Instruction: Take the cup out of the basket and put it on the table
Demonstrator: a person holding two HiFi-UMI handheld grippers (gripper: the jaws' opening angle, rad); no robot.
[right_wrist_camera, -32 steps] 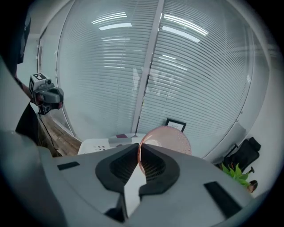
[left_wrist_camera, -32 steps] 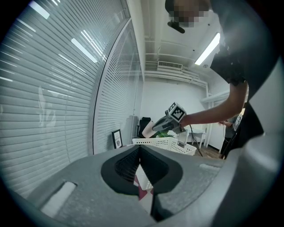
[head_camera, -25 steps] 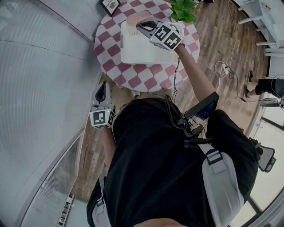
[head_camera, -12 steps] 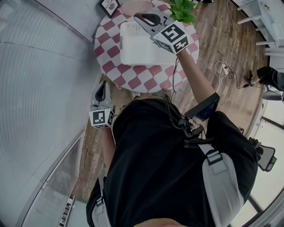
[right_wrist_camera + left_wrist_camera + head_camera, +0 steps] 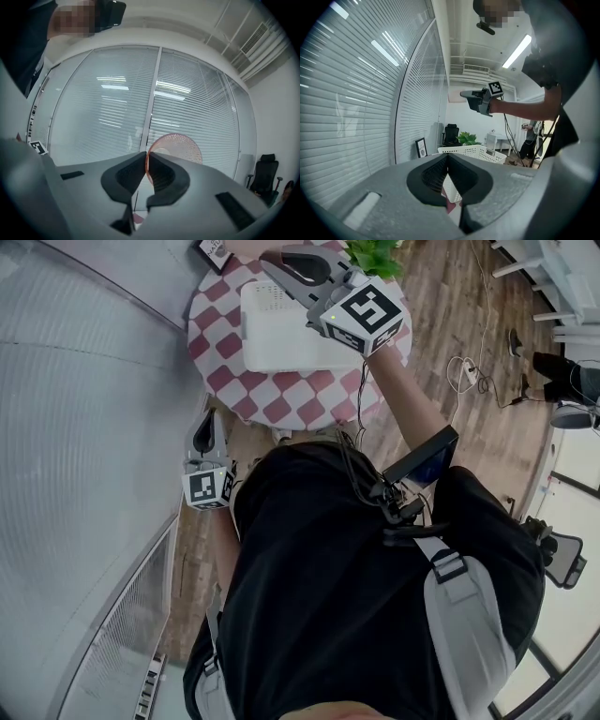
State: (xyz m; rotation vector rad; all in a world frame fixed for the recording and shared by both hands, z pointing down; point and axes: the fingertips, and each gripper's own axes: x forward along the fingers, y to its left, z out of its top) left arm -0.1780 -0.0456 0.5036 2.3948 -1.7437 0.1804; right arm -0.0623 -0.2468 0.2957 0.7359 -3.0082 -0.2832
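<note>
Checked table [image 5: 225,357], white basket [image 5: 247,324], wood floor [image 5: 441,334] — right gripper [image 5: 146,158] clamping pink cup [image 5: 180,146], left gripper [image 5: 448,160] closed

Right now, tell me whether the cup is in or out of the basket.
Out: the right gripper pinches the cup by its rim, high above the basket.

Black shirt [image 5: 319,596], grey straps [image 5: 459,606], grey left tongs [image 5: 447,159], right tongs [image 5: 146,157].

The right gripper [image 5: 146,158] pinches the rim of a pink cup [image 5: 182,146], which rises toward 1 o'clock against blinds [image 5: 112,108], with a chair [image 5: 265,176] at 4 o'clock.
</note>
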